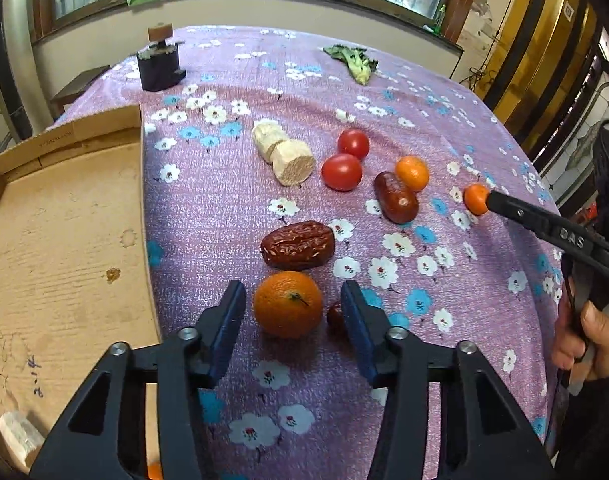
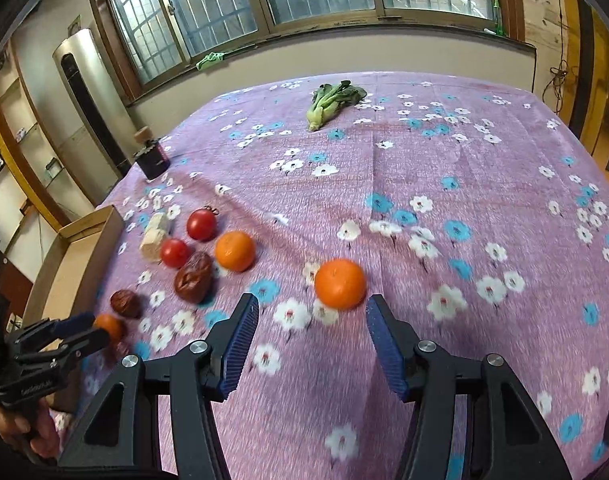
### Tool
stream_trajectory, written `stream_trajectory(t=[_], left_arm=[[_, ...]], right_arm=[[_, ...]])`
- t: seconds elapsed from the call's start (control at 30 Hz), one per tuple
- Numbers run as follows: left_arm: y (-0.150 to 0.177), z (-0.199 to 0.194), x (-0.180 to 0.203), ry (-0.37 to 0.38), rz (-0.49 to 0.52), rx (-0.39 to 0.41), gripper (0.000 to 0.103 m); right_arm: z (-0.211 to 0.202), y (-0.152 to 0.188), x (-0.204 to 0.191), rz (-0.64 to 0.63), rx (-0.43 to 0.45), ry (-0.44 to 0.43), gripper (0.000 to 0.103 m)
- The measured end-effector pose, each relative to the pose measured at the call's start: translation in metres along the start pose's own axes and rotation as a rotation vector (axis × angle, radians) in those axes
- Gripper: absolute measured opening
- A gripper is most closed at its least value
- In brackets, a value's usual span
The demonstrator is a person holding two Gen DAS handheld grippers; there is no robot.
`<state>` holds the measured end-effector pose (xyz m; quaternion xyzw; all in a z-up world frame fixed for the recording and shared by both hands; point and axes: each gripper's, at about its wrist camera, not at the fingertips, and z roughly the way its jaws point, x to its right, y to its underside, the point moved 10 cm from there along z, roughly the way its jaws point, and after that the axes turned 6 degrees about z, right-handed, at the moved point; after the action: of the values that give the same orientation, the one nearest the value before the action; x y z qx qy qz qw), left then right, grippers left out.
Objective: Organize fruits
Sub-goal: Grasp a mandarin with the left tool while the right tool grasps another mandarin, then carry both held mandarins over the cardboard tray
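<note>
Fruits lie loose on the purple flowered tablecloth (image 2: 444,184), none of them in the cardboard box (image 1: 64,240) at the table's left edge. Nearest, a mandarin (image 1: 287,304) sits between the blue pads of the left gripper (image 1: 292,304), gaps showing on both sides, so the jaws stand released around it. Another mandarin (image 2: 339,284) lies just ahead of the right gripper (image 2: 312,320), whose jaws are also apart and grasp nothing; its finger reads "DAS". The box holds only a pale block (image 1: 18,436) in its near corner, and faint handwriting there cannot be read. Farther on lie a wrinkled date (image 1: 297,245), a smooth date (image 1: 396,197), a third mandarin (image 1: 411,173), two tomatoes (image 1: 341,172) and two pale cut pieces (image 1: 282,152). Beyond sit a dark holder (image 1: 159,65) and a leafy green (image 2: 332,104).
</note>
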<state>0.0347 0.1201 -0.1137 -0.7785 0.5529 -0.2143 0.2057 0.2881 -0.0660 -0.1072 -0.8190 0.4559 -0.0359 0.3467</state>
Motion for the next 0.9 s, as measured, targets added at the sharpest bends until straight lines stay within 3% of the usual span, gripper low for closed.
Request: stream_trajectory(t=[0.03, 0.2, 0.33, 0.6, 0.9], left_arm=[[0.001, 0.002, 0.000, 0.004, 0.001, -0.002, 0.039], [-0.001, 0.004, -0.001, 0.010, 0.010, 0.003, 0.035], [-0.001, 0.004, 0.000, 0.002, 0.026, 0.011, 0.033], [0.003, -0.007, 0.001, 0.037, 0.004, 0.034, 0.032], [0.014, -0.030, 0.003, 0.033, -0.015, 0.067, 0.032]], right_arm=[[0.004, -0.001, 0.001, -0.005, -0.001, 0.013, 0.058], [0.027, 0.000, 0.007, -0.033, -0.024, 0.075, 0.051], [0.034, 0.001, 0.015, -0.043, -0.015, 0.112, 0.035], [0.008, 0.008, 0.006, -0.018, 0.012, 0.055, 0.033], [-0.039, 0.030, -0.042, -0.049, 0.042, -0.057, 0.033]])
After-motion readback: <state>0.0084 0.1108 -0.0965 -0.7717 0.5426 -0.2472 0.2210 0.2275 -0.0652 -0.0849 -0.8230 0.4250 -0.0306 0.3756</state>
